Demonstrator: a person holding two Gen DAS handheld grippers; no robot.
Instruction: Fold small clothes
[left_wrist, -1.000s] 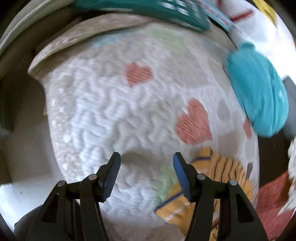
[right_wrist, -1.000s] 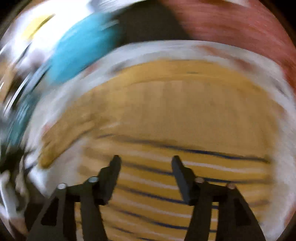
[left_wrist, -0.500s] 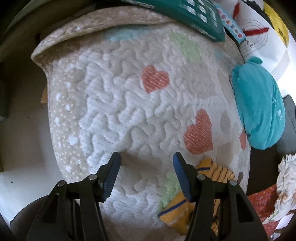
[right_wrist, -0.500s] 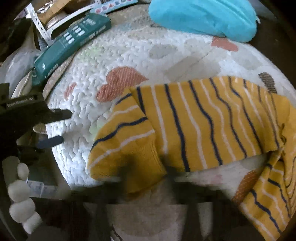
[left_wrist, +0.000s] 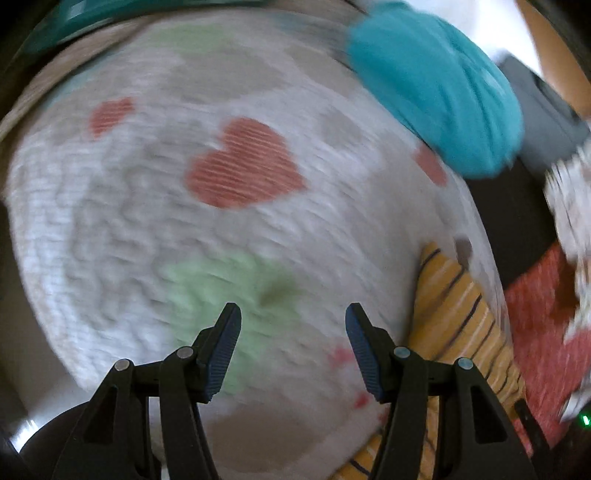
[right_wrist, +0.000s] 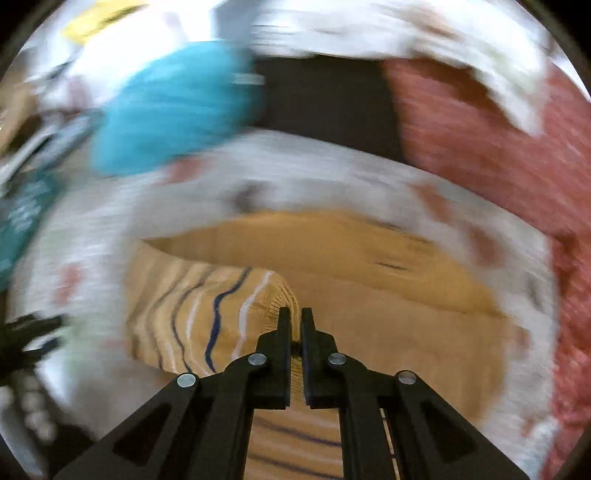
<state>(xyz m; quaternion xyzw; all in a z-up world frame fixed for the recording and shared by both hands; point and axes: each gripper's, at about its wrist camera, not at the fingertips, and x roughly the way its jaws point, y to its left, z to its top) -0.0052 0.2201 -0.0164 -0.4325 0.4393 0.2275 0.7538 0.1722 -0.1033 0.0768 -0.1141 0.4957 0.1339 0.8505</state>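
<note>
1. A white quilt (left_wrist: 155, 221) with red, green and grey hearts covers the work surface; both views are motion-blurred.
2. Around it lie a teal garment (left_wrist: 436, 88), a red cloth (right_wrist: 491, 147) and a dark gap (right_wrist: 325, 103) between them.
3. No writing or label is readable through the blur.
4. The yellow striped garment (right_wrist: 332, 258) lies on the quilt's near right part.
5. The right gripper (right_wrist: 293, 317) is clamped on a raised fold of it.
6. The left gripper (left_wrist: 293, 314) stands apart, empty, over a green heart (left_wrist: 229, 291).
</note>
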